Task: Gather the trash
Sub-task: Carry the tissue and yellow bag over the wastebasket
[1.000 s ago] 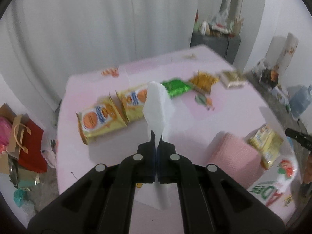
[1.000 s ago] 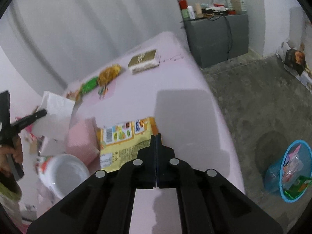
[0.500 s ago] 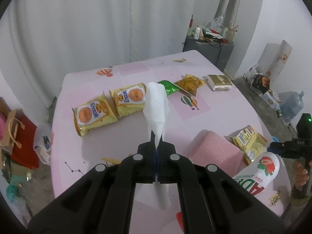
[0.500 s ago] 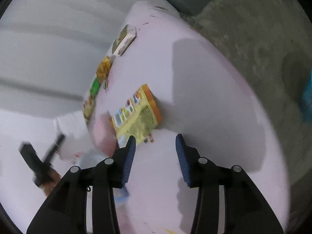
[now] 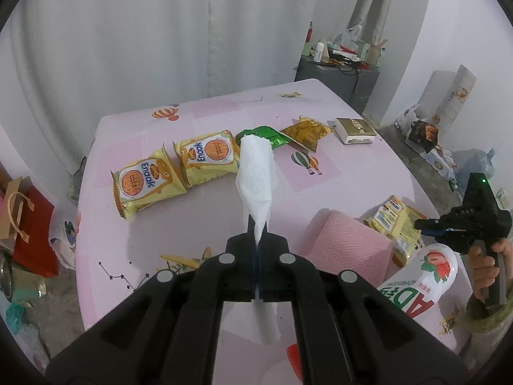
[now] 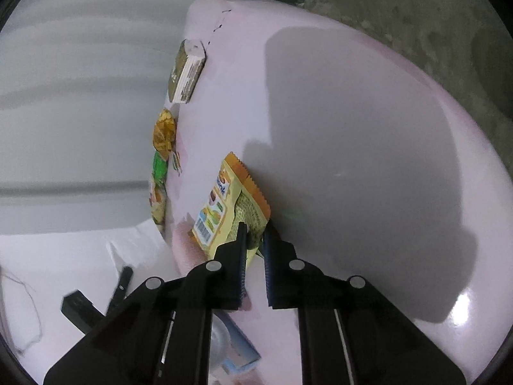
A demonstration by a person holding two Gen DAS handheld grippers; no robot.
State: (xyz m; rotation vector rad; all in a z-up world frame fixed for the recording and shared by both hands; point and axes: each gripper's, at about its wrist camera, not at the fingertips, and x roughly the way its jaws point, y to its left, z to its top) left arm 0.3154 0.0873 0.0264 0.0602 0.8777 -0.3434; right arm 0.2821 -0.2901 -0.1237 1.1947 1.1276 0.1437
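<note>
My left gripper [image 5: 258, 237] is shut on a white tissue [image 5: 256, 173] and holds it up above the pink table [image 5: 205, 224]. My right gripper [image 6: 255, 234] is open, turned on its side, with its fingers on either side of the near edge of a yellow snack packet [image 6: 231, 205] that lies on the table [image 6: 352, 160]. The right gripper also shows in the left wrist view [image 5: 429, 224], above the same packet [image 5: 394, 221]. Two yellow Enaak packets [image 5: 173, 170], a green wrapper [image 5: 266, 134] and an orange wrapper [image 5: 304, 131] lie farther back.
A pink roll [image 5: 349, 240] and a strawberry-print white bottle [image 5: 416, 282] stand near the right gripper. A gold box [image 5: 354, 130] lies at the far right of the table. A grey cabinet [image 5: 336, 77] stands behind; bags [image 5: 25, 224] sit on the floor at left.
My right gripper has opened, rolled onto its side and dropped to the yellow packet, with its fingers now partly closed around the packet's edge. My left gripper still holds the tissue, raised slightly.
</note>
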